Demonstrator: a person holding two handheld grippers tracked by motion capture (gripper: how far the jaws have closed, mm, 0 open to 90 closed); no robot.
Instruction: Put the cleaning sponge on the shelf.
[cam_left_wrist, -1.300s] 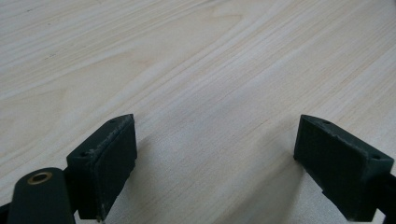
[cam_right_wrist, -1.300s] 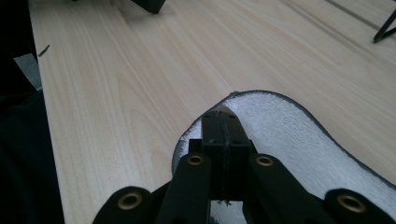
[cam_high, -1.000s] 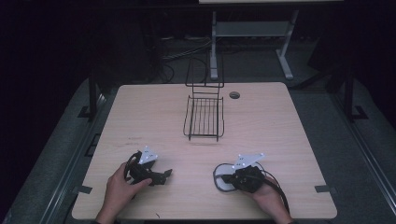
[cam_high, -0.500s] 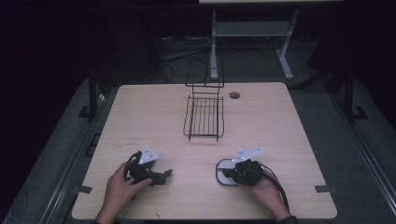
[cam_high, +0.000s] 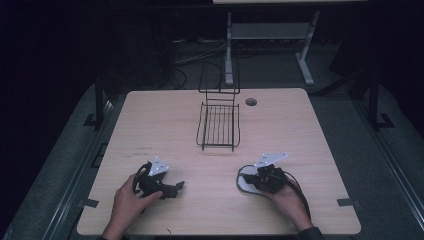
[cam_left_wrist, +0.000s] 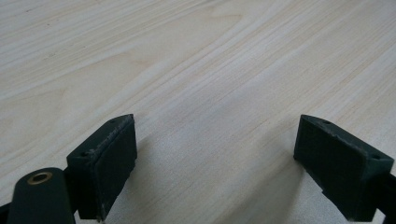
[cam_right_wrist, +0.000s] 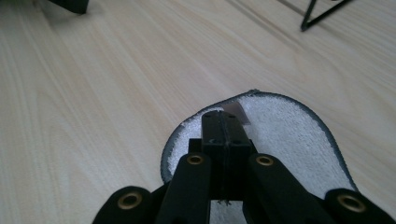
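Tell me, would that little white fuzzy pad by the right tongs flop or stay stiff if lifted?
Probably floppy: the white pad looks like thin terry cloth with a stitched dark edge, lying flat on the table. Likely light, too. Its nap should grip rather than slip, so the shut right tongs might drag it along.

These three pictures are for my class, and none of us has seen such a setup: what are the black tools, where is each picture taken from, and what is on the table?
No robot here: a person sits at a wooden table and holds a hand tool with two black jaws in each hand. The wide picture comes from a fixed camera above the table. The other two come from small cameras riding on the tools, looking along their jaws.

The left gripper has its jaws wide apart over bare wood, with nothing between them. The right gripper has its jaws shut, their tips over a white cloth pad with a dark edge; whether they pinch it is unclear.

Farther back stands a black wire rack, and beside it a round cable hole.
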